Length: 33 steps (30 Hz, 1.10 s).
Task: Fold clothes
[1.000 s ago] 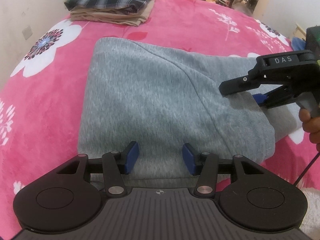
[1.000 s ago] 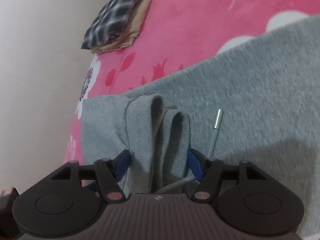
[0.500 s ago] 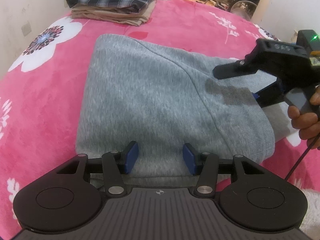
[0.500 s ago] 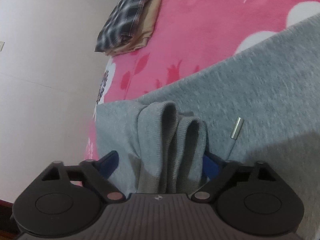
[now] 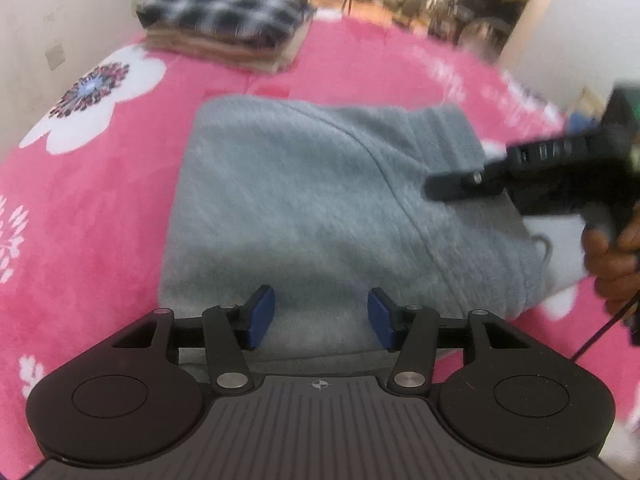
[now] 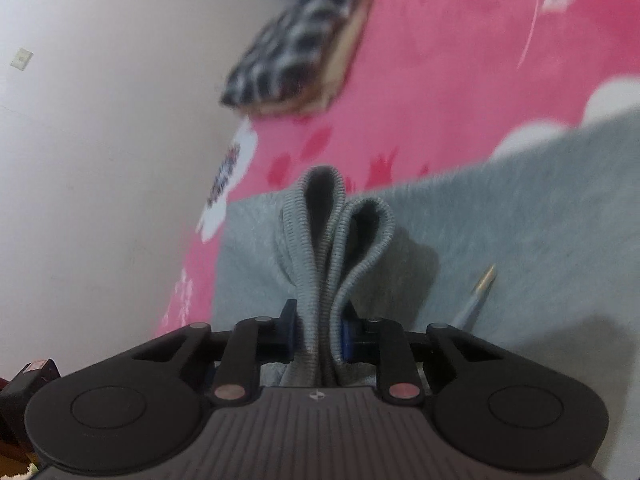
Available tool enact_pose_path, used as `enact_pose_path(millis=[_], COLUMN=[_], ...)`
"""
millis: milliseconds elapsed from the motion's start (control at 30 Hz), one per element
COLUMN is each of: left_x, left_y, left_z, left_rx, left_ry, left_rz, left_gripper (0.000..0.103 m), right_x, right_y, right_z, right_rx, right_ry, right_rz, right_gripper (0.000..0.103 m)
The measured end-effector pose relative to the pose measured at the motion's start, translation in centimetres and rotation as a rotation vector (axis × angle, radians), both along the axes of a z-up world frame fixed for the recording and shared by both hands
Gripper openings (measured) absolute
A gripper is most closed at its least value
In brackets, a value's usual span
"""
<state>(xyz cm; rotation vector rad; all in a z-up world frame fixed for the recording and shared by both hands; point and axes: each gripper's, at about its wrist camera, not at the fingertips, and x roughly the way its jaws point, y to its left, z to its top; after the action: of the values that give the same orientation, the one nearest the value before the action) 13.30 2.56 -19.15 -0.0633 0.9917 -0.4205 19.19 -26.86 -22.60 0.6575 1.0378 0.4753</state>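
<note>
On the pink floral bed (image 5: 360, 76), the folded grey fleece garment's (image 5: 288, 200) ribbed hem (image 6: 328, 240) is now being pinched as the right claw (image 6: 318, 340) closes, readying a lift; the left claw (image 5: 320, 316) is kept spread over the near edge.

The sweatshirt (image 5: 304, 208) lies spread on the blanket (image 5: 100, 200), reaching from just under the left gripper (image 5: 321, 317) away ahead of it. Its near edge runs between that gripper's two pads (image 5: 262, 316), which stand apart on either side of the cloth. Far ahead and to the left, at the blanket's far end beside the wall (image 5: 60, 12), sits the stack of folded clothes (image 5: 224, 24). To the right of the left gripper — over the garment's right side — is the right gripper (image 6: 319, 330), held by a hand (image 5: 612, 256). Its jaws are closing on the ribbed hem (image 6: 332, 240), which stands up in two loops ahead of them. Right of that hem, the drawstring tip (image 6: 482, 280) lies on the garment.
</note>
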Motion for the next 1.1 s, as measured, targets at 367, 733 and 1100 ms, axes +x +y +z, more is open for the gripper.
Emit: enact_pose_path(millis=[367,733,1100], left_x=[1.1,1.3,2.1], left_y=[-1.3,-3.0,-3.5], left_z=[0.5,-1.0,-1.8], left_rx=[-0.072,-0.024,0.015], left_ry=[0.032,0.079,0.118], left_rz=[0.007,-0.035,-0.032], left_gripper=[0.052,0.052,0.052], right_x=[-3.2,-2.4,-1.5], right_y=[-17.1,-29.9,-34.3], right_z=[7.4,7.7,3.8], right_rx=[-0.549,-0.8,-0.773], right_ry=[-0.038,0.049,0.117], right_rz=[-0.139,-0.193,-0.19], right_gripper=[0.022,0.022,0.027])
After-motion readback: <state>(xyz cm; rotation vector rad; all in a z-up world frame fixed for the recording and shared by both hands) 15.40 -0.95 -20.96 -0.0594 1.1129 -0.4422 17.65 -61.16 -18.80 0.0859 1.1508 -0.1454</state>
